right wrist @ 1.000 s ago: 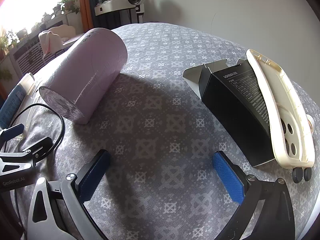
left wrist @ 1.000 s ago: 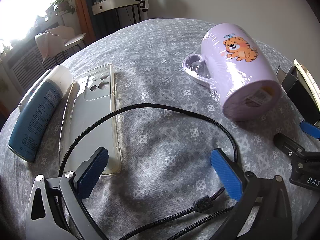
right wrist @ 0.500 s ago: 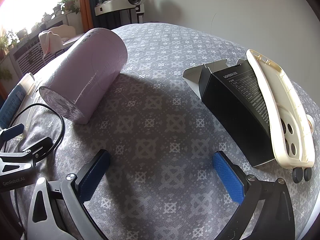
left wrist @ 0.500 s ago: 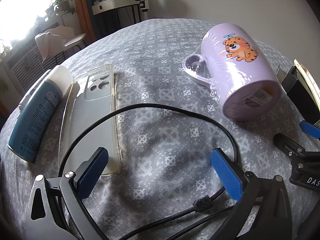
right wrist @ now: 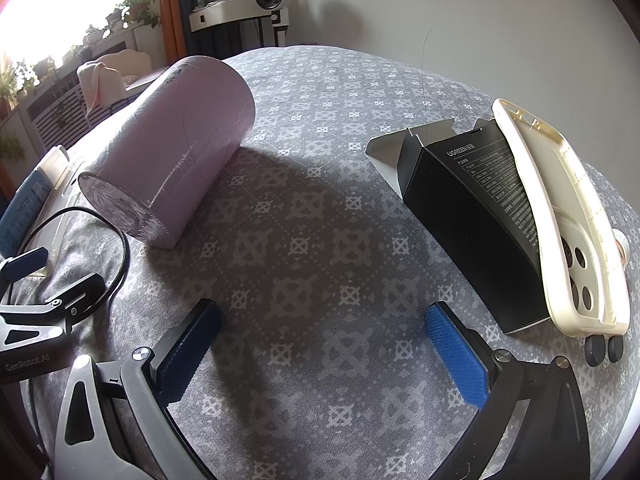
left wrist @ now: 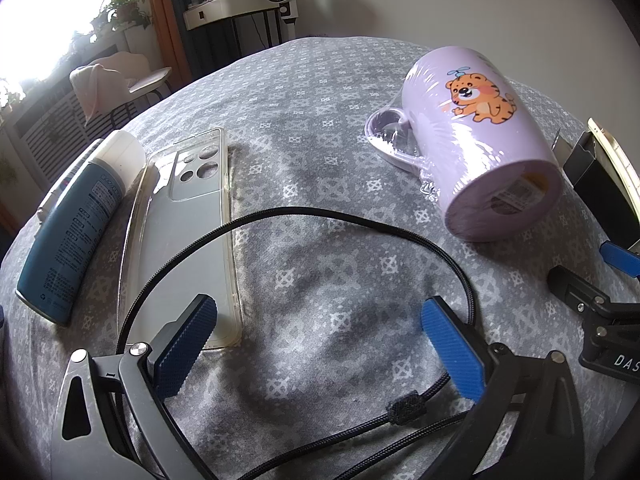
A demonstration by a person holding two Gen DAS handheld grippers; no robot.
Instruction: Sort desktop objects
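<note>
Nothing has moved since a second ago: both tools and every object sit where they did. Left gripper [left wrist: 320, 344] hangs low with jaws spread wide, empty; right gripper [right wrist: 320, 344] likewise wide and empty, over bare cloth.

Sorting looks not yet begun, judging by the scatter. Lilac ceramic mug with tiger print [left wrist: 480, 140] lies on its side in shrink wrap at 1 o'clock in the left view, base toward the camera, handle at 11 o'clock of its body. On its side it could roll, so my guess is a grip across the body.

Black braided cable [left wrist: 352, 224] loops between left gripper and mug, one strand running under the jaws. It stands in the way of a straight reach and may snag.

Clear plastic phone case [left wrist: 184, 232] lies flat at 10 o'clock, cable crossing its lower part. Teal spray can with white cap [left wrist: 76, 220] lies just beside it, further left.

In the right view, black printed carton with open flap [right wrist: 472, 216] at 2 o'clock, cream phone case [right wrist: 560, 216] leaning against its far side. Grey patterned tablecloth [right wrist: 312, 184] underneath all.
</note>
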